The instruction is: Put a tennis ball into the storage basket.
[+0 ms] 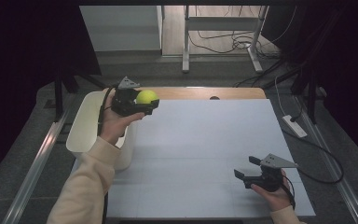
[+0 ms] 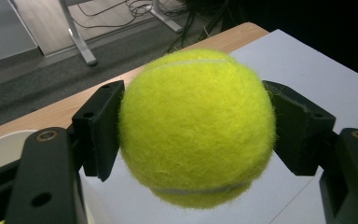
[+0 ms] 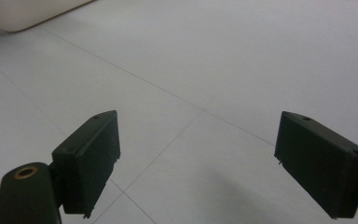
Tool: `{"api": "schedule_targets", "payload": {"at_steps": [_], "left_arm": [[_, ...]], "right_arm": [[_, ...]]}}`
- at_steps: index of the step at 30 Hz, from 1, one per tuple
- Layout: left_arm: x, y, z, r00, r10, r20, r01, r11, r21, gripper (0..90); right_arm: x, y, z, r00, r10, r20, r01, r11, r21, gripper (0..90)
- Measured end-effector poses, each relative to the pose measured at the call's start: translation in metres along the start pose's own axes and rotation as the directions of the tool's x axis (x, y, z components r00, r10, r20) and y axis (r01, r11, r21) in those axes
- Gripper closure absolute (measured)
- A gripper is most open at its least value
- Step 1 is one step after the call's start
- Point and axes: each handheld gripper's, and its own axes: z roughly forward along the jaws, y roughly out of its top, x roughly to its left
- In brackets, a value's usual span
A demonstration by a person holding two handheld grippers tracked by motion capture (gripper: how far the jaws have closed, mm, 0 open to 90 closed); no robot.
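**Over the table's far-left corner: ball held in my left gripper**

At the far-left corner of the white mat (image 1: 205,154), my left gripper (image 1: 150,106) grasps a yellow tennis ball (image 1: 147,96). Ball is off the surface, hanging above the mat's edge, just beside the white bin (image 1: 86,126) that stands at the table's left side. In the left gripper view, the ball (image 2: 196,127) sits squarely between the two black jaws; both pads press into the felt at its widest part, one on each side. White seam line visible near the top and again near the bottom. Wooden table edge (image 2: 51,112) runs behind it.

My right gripper (image 1: 245,170) rests low at the near-right part of the mat, hand under it, grey plate on top. In the right gripper view its jaws stand wide apart with bare mat (image 3: 205,70) between them, nothing held. A rounded corner of the bin (image 3: 23,14) shows at upper left there. The two grippers are well apart.
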Motion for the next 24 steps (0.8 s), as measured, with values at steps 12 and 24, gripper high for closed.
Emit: {"api": "schedule_targets", "payload": {"at_steps": [12,24], "left_arm": [[0.014,-0.007,-0.013,0.9994,-0.026,-0.023,0.025,0.9995,-0.021,27.0],[0.027,-0.016,-0.022,0.9973,-0.048,-0.055,0.047,0.9987,-0.022,27.0]], "right_arm": [[0.0,0.0,0.001,1.0,-0.001,0.006,0.001,1.0,0.006,14.3],[0.001,0.001,0.001,1.0,0.0,0.006,0.0,1.0,0.003,14.4]]}}
